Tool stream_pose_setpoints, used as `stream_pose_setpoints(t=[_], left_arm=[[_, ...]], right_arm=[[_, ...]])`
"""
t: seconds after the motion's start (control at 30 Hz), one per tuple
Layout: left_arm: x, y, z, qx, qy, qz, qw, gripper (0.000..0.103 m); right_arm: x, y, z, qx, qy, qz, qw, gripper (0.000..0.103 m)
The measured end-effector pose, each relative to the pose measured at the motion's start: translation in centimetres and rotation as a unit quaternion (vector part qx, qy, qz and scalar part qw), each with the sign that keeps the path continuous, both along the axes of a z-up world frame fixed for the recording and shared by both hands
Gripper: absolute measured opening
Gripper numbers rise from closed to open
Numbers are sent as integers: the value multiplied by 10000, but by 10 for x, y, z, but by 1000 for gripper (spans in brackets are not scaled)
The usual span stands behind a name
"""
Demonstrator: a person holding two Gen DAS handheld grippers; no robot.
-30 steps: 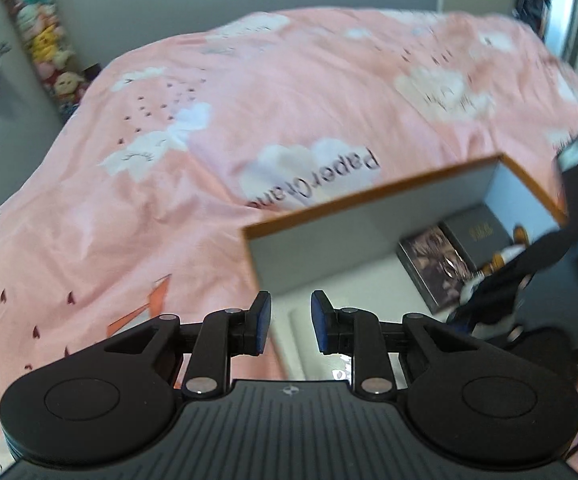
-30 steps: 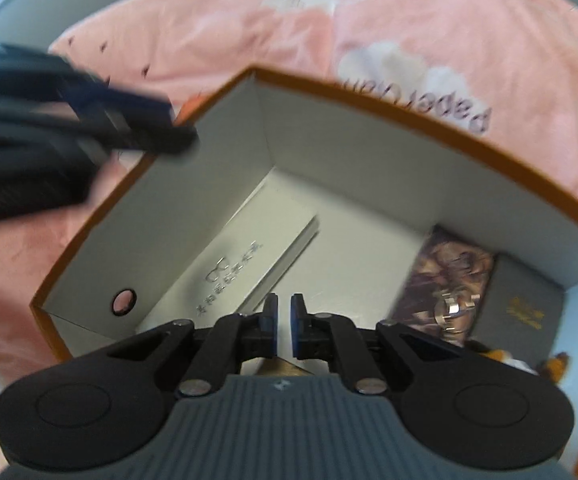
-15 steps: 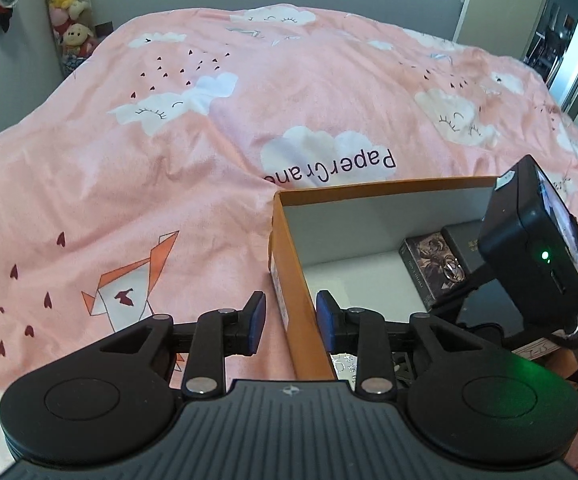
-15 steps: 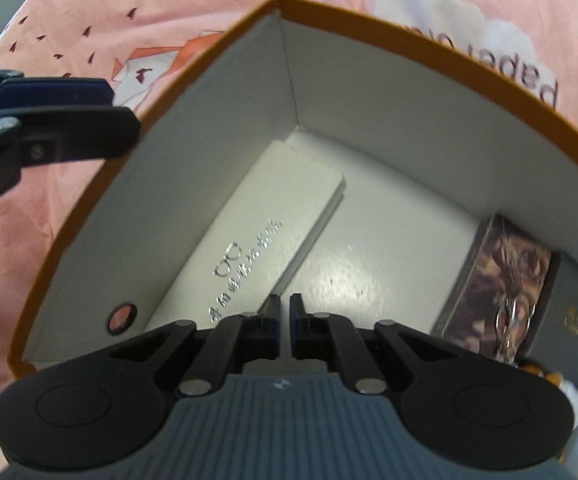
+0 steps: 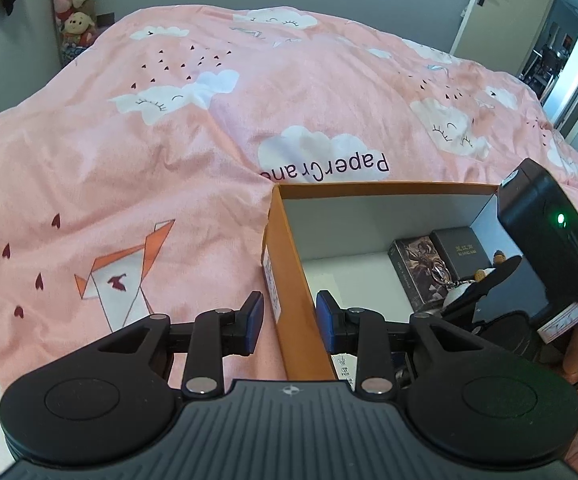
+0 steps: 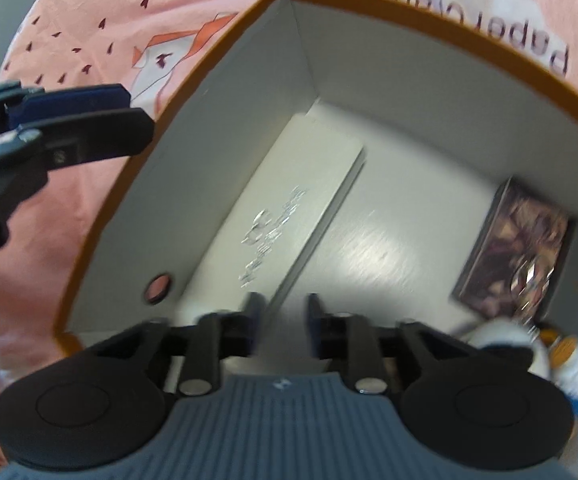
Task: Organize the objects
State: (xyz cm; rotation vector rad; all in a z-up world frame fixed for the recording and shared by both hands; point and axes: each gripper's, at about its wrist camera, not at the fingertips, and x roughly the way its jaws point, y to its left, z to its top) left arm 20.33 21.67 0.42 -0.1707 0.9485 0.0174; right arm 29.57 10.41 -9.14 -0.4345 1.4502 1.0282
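Since release, right gripper [image 6: 280,320] has opened above the white case [image 6: 289,216]; left gripper [image 5: 289,322], open, straddles the box [image 5: 289,280] wall, ready to clamp.

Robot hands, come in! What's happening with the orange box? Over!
Left gripper open, straddling the orange box wall. Right gripper open, empty, over the white case inside. Nothing in the way.
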Motion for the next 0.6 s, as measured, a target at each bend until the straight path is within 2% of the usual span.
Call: stream_pose_setpoints(t=[0.17, 0.3, 0.4, 0.6], left_arm=[[-10, -2, -1, -37, -22, -1, 10000, 37], [-13, -1, 0, -73, -1, 32, 10000, 38], [-14, 0, -1, -74, -17, 26, 10000, 38], [-15, 1, -6, -82, 7, 131, 9999, 38]], right_arm=[[-18, 12, -7, -178, 722, 115, 9972, 34], [-17, 19, -22, -391, 1072, -5, 9935, 32], [-21, 25, -25, -480, 1109, -39, 9927, 32], [-41, 35, -28, -684, 662, -84, 9954, 30]])
